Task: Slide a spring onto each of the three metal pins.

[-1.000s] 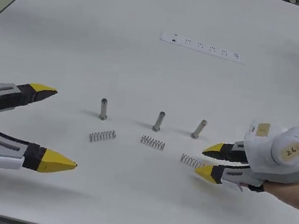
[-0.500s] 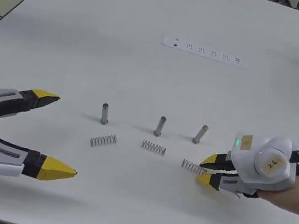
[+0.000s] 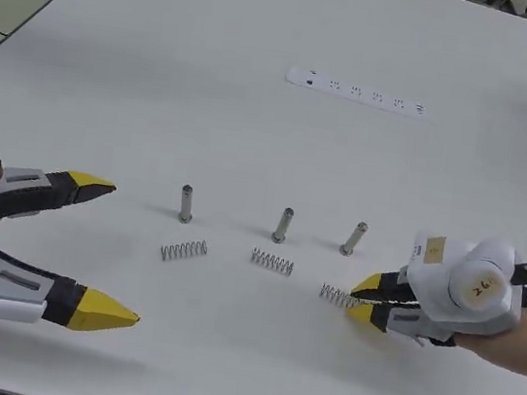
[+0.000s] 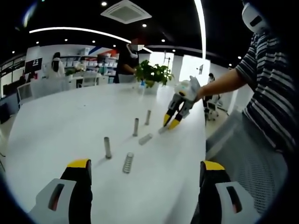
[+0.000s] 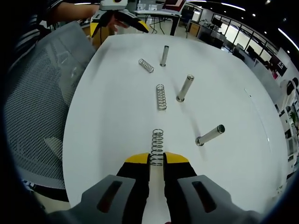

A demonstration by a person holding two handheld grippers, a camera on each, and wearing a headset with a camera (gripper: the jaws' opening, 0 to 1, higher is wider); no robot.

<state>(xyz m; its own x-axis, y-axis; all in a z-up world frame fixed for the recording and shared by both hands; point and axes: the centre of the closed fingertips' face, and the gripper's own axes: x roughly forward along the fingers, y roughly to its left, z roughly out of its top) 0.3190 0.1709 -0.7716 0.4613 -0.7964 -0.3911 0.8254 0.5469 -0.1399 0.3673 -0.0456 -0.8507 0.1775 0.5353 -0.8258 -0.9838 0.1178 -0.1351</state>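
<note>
- Pinching near end of rightmost spring (image 5: 158, 140), flat on worktop (image 3: 252, 137), between right gripper (image 5: 157, 159) fingers.
- Holding left gripper (image 3: 117, 251) fingers wide apart above worktop.
- Standing just behind: three metal pins (image 3: 283, 225).

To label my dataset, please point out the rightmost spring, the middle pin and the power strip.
rightmost spring (image 5: 158, 142): right gripper view, middle of its coils.
middle pin (image 3: 283, 226): head view, middle of its shaft.
power strip (image 3: 357, 89): head view, its top face.

White table (image 3: 269, 21) before me, upright left pin (image 3: 186, 203), middle pin (image 3: 283, 225), right pin (image 3: 354, 239), flat left spring (image 3: 183, 250), middle spring (image 3: 271, 262), right spring (image 3: 334, 294), power strip (image 3: 367, 91) beyond.
</note>
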